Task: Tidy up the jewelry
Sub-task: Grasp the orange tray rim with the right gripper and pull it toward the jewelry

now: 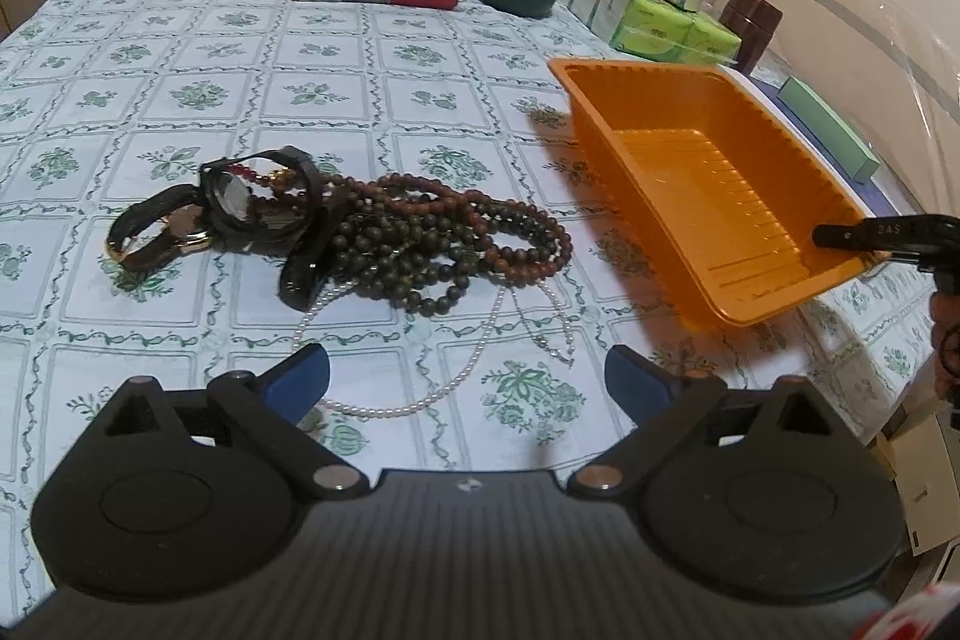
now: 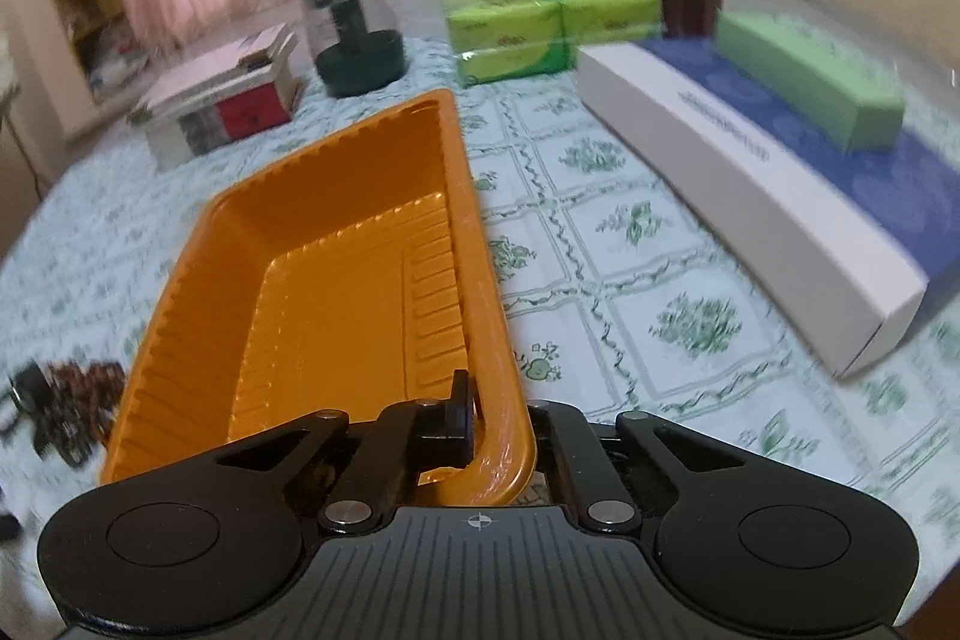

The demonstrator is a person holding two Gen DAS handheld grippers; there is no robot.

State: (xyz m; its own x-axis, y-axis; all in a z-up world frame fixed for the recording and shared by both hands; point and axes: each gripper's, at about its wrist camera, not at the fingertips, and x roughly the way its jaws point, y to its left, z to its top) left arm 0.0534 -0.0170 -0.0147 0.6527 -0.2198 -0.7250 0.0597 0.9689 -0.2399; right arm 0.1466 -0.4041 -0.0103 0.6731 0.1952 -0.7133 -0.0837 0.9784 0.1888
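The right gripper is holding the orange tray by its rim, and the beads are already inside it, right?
Not quite. The right gripper does hold the orange tray by its rim, but the tray holds nothing. The left wrist view shows the beads on the tablecloth beside it, piled with the watches.

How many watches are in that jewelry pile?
2. A gold-cased watch lies at the pile's left end; a black watch rests against it, over the beads. More may be hidden underneath.
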